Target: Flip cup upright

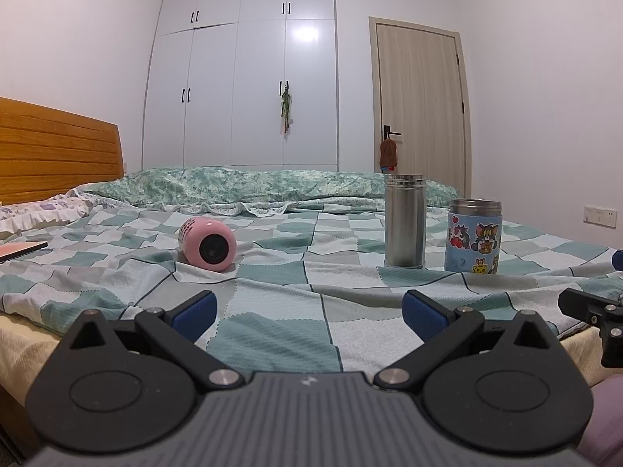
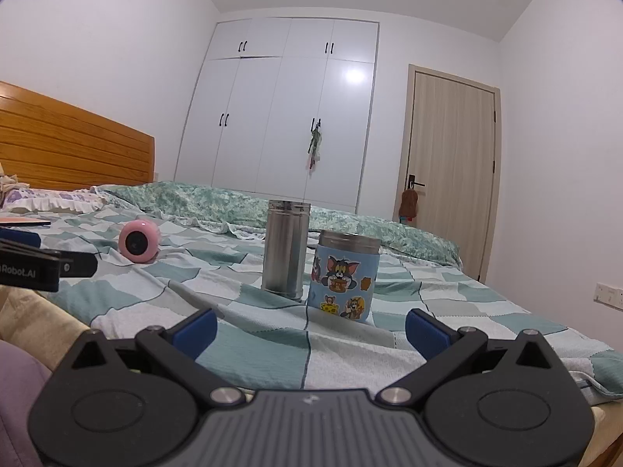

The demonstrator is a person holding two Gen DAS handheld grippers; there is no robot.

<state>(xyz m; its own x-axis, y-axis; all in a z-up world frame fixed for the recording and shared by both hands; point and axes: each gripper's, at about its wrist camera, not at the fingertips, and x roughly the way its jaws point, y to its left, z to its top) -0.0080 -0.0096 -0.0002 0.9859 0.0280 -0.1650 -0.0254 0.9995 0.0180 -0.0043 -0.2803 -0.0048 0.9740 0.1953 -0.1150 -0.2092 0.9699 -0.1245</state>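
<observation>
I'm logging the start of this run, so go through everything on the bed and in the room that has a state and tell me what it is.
pink cup: on its side on the bedspread, untouched
steel flask: upright
cartoon cup: upright
left hand-held gripper: open, empty
right hand-held gripper: open, empty
room door: shut
wardrobe doors: shut, though one upper door sits slightly off line

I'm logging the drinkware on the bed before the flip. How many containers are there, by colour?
Pink cup, lying on its side: 1
Plain steel flask, upright: 1
Blue cartoon cup, upright: 1
Total: 3
</observation>
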